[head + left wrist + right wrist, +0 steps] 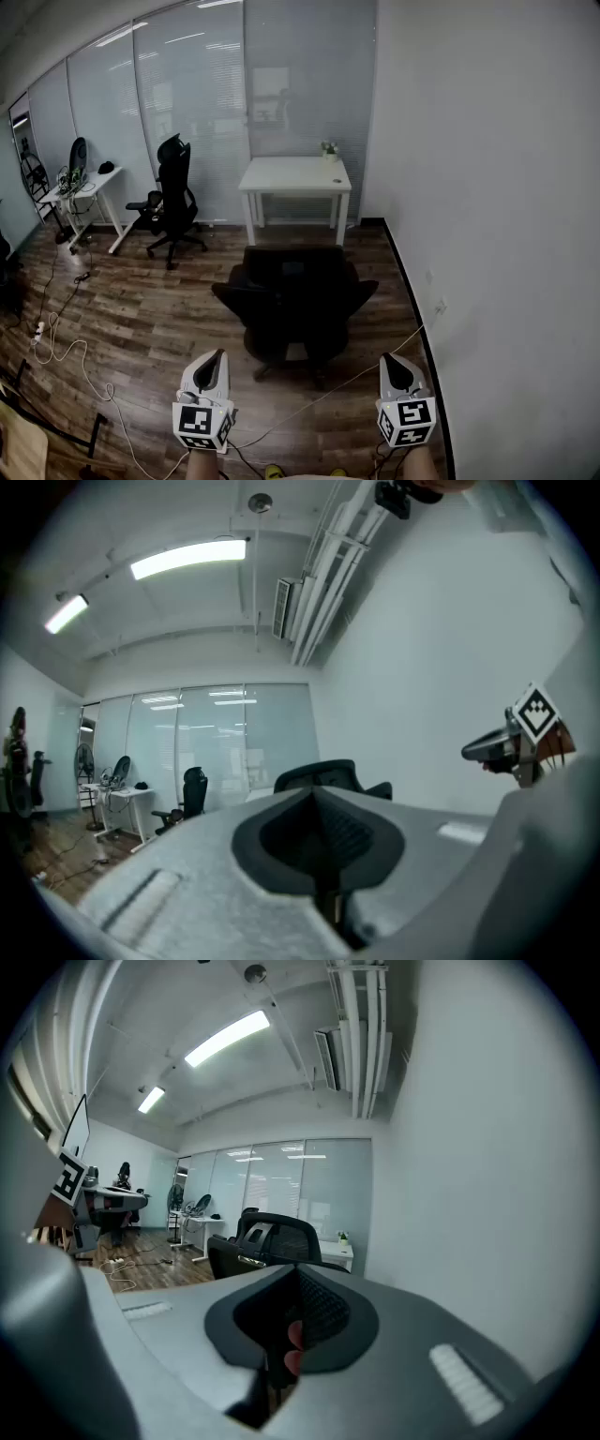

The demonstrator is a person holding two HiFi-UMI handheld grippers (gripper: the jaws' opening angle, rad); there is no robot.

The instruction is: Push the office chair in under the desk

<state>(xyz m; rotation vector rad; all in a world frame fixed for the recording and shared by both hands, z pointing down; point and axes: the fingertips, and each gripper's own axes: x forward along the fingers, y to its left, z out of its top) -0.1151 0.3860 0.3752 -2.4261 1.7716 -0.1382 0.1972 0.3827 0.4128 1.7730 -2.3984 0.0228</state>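
Two closed grippers [219, 356] [388, 360] forward, behind chair [295, 298]

A black office chair [295, 298] stands on the wood floor [141, 319], apart from the white desk [294, 175] by the glass wall, which bears a small plant [329, 150]. The left gripper [217, 358] and the right gripper [390, 362] hover near the chair, jaws together, touching nothing.

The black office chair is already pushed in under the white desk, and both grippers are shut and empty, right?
Not pushed in: the head view shows the office chair standing out in front of the white desk, not under it. The left gripper and right gripper are indeed shut and empty.
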